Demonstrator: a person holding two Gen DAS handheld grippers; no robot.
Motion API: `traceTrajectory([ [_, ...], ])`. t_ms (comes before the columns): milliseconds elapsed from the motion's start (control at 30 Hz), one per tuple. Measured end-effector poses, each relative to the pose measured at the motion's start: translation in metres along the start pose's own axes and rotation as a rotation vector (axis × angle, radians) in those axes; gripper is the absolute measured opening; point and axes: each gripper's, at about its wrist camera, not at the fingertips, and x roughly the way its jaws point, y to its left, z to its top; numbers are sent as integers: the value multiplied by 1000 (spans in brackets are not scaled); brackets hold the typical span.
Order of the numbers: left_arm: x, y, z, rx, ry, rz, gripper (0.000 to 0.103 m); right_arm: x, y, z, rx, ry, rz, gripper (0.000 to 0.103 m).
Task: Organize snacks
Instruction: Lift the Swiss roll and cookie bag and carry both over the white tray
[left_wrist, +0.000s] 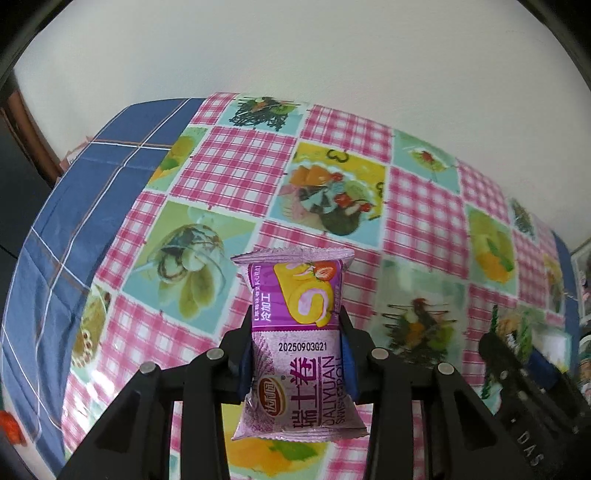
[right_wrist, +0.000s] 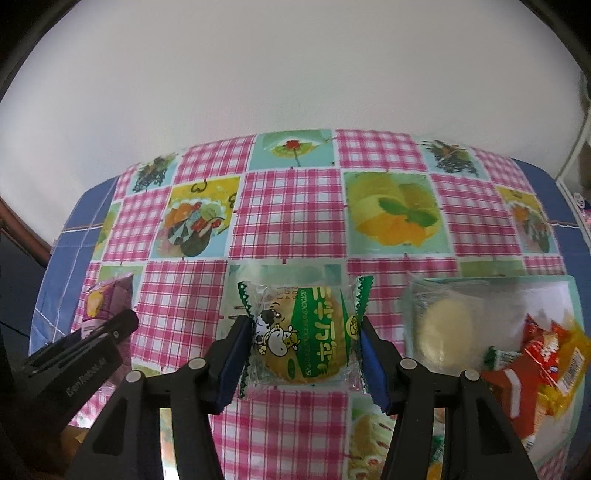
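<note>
In the left wrist view, my left gripper is shut on a purple Swiss roll packet, held upright above the tablecloth. In the right wrist view, my right gripper is shut on a clear-and-green wrapped round cake with a cow print, its blue pads pressing the wrapper's two sides. The left gripper with its purple packet shows at the left edge of the right wrist view. The right gripper appears blurred at the right of the left wrist view.
A clear plastic container at the right holds several red and orange snack packets and a pale round one. The table wears a pink-check fruit-print cloth over a blue cloth. A white wall stands behind.
</note>
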Motion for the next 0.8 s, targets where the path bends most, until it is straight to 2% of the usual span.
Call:
traceTrajectory([
  [667,-51,-28,-55,23,-71,14,40,-65,-22,-46,-14,-56,13,60],
  [800,-54,-40,-62,29,-67,-8,40,-75,-35,-53,5,-69,13,60],
])
